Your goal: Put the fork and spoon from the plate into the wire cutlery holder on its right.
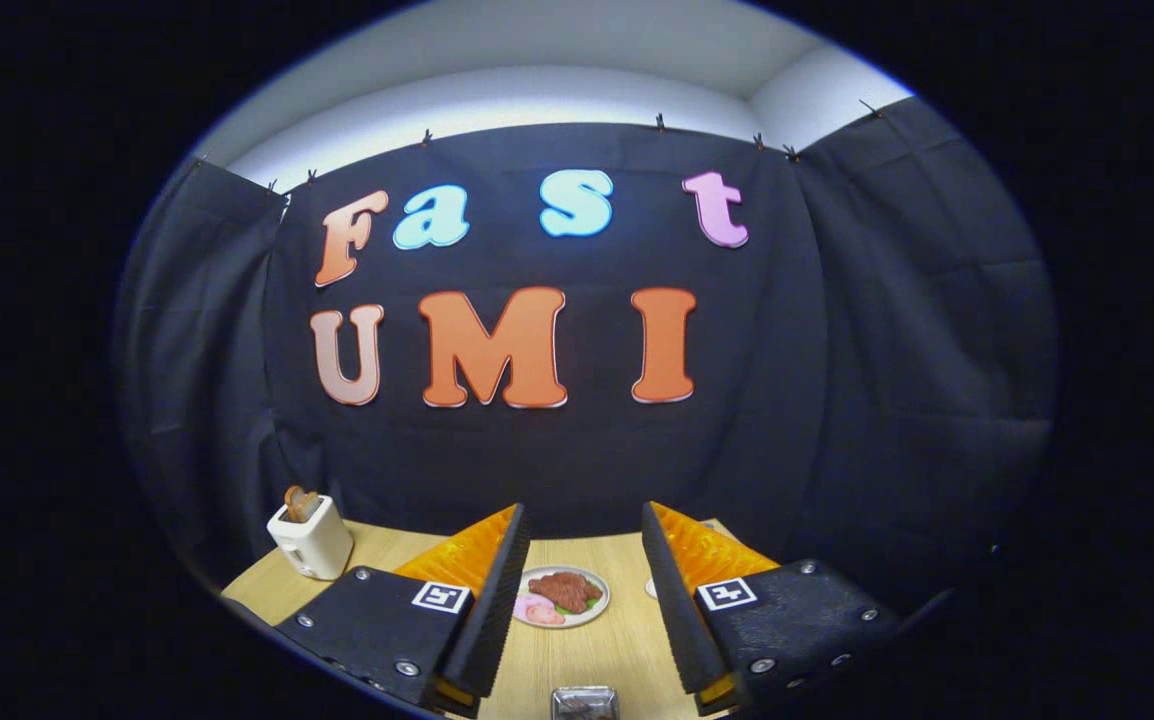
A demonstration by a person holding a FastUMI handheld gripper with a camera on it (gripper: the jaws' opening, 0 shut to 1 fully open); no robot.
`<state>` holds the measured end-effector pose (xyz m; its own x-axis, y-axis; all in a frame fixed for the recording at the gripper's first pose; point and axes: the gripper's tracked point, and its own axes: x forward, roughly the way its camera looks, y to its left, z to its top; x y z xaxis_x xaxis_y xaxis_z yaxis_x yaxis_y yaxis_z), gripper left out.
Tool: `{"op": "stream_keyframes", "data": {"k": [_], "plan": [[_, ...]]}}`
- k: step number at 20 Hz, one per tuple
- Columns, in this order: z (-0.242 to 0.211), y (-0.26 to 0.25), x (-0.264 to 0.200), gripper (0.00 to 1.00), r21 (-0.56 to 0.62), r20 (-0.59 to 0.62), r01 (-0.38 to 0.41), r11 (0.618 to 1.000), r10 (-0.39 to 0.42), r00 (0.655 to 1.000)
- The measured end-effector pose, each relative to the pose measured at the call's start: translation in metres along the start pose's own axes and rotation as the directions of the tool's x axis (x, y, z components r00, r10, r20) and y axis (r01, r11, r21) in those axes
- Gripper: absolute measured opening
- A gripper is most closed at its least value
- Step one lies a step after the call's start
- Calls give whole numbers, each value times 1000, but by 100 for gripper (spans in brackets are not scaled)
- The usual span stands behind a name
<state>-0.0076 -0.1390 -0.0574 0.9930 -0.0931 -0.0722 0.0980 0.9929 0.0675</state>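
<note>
The gripper [582,590] is held up above a pale wooden table [557,650], its two fingers spread wide apart with nothing between them.

Nearest of all, low down between the fingers, sits a small shiny metal container [584,702]. Something dark lies in it, but I cannot tell what it is, and only its top edge is in sight.

A little further on, in the gap between the fingers, stands a round white plate [592,612] carrying a brown piece of meat [565,590], a pink slice [537,610] just beside it and a bit of green at the edge. I cannot make out a fork or spoon on that plate.

Just past the inner side of the right finger, a sliver of something white [651,588] peeks out on the table; the finger hides the rest.

Off to the left, beyond the left finger, a white toaster [312,540] stands near the table's far corner with a browned slice of toast [301,503] sticking out of the top.

Behind it all hangs the black cloth wall [887,350].
</note>
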Motion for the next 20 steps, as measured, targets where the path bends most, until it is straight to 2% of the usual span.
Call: {"op": "stream_keyframes", "data": {"k": [5,9,16,18,20], "plan": [[53,17,-2,79,-70,142,-5,998,15,990],[62,38,-2,86,-85,162,-53,995,66,985],[86,78,9,88,-56,225,-118,991,128,966],[85,91,19,88,-40,208,-127,991,132,969],[83,115,22,88,-31,189,-169,985,172,967]]}}
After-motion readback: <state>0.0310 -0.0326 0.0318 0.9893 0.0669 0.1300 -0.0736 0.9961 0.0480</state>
